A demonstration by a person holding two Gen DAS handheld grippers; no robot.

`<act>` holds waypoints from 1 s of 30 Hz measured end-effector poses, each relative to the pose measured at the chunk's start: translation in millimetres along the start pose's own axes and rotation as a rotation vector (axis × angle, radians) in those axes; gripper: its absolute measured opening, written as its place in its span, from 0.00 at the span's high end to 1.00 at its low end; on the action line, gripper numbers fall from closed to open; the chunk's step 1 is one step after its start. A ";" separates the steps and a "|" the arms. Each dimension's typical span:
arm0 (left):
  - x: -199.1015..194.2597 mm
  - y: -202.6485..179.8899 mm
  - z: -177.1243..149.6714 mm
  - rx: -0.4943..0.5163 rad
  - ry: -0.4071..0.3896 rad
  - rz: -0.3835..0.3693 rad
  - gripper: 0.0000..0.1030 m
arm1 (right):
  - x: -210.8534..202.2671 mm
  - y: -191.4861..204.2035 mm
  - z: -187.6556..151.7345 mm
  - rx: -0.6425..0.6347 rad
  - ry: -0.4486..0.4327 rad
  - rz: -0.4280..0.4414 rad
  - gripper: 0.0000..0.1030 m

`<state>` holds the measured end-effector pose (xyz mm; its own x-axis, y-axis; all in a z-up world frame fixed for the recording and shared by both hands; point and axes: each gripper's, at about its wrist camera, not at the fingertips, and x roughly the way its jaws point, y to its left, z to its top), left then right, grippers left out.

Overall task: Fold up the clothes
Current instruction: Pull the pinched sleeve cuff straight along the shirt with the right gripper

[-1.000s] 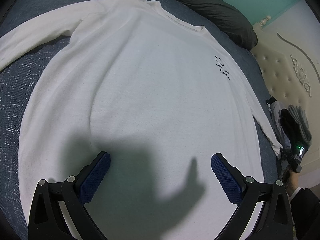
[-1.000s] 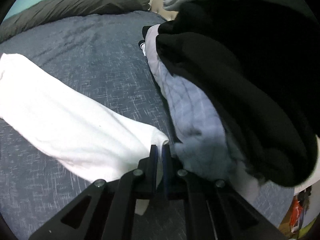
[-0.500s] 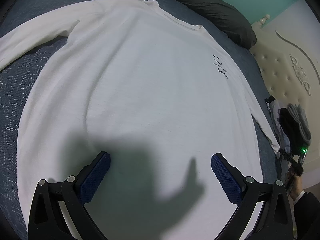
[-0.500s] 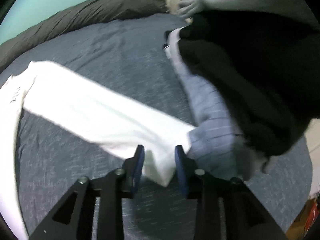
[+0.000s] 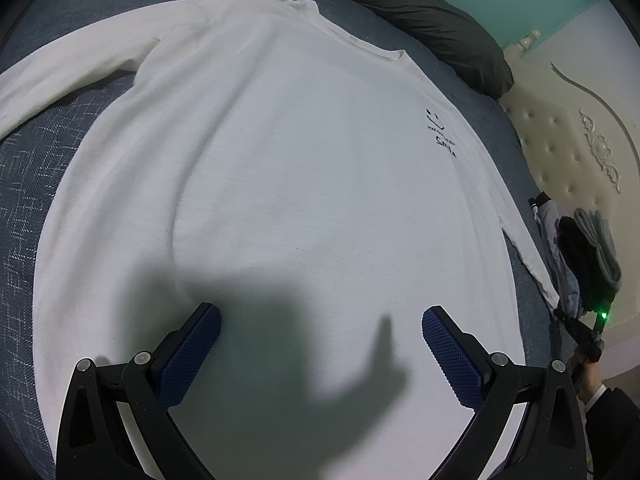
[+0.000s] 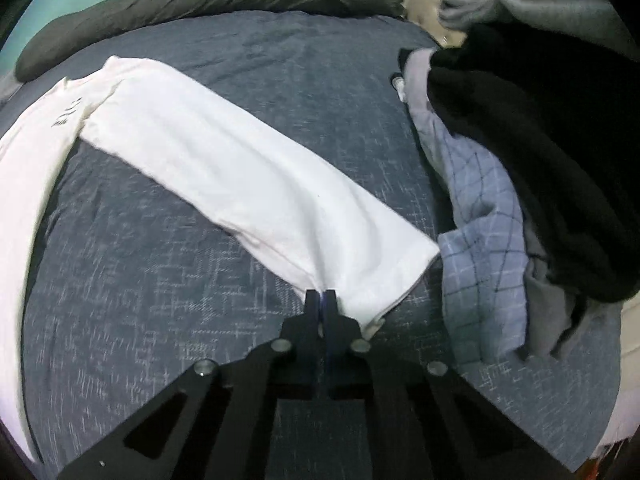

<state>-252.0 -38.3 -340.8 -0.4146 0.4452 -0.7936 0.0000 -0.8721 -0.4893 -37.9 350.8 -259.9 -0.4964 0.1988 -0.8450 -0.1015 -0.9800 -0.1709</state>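
Note:
A white long-sleeved shirt point(image 5: 300, 180) with a small black print lies flat, front up, on a blue-grey bedspread point(image 6: 140, 280). My left gripper point(image 5: 320, 314) hovers open over the shirt's lower body, with nothing between its blue pads. In the right wrist view the shirt's sleeve point(image 6: 240, 176) stretches diagonally across the bed. My right gripper point(image 6: 321, 296) has its jaws closing tight on the near edge of that sleeve, by the cuff, and the pads pinch the fabric.
A pile of clothes point(image 6: 520, 140), black, grey and blue checked, sits right beside the cuff at the bed's edge. A dark pillow point(image 5: 420, 20) lies at the head of the bed by a cream tufted headboard point(image 5: 580, 140). A person's sleeve shows at the far right.
The right gripper opened around the cuff, then shut on it again. It shifted and turned, and the sleeve now lies straighter and more in view. The left gripper stayed still.

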 end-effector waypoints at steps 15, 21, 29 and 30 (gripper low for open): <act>3.3 -1.2 1.0 -0.005 0.000 -0.008 0.00 | -14.1 12.8 -32.7 -0.051 0.084 0.092 0.97; 2.2 -1.3 0.6 -0.004 0.001 -0.009 0.00 | -40.6 0.7 -15.5 0.062 -0.033 0.133 0.97; 1.7 1.8 1.4 -0.009 0.003 -0.013 0.00 | 29.4 -12.5 31.8 0.197 0.062 0.019 0.96; 1.5 1.7 1.1 -0.008 0.003 -0.014 0.00 | 33.5 -11.7 31.9 0.192 0.072 0.009 0.96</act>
<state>-253.7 -39.3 -342.4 -0.4117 0.4581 -0.7878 0.0013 -0.8642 -0.5031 -80.8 369.0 -270.0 -0.4361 0.1832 -0.8810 -0.2632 -0.9622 -0.0698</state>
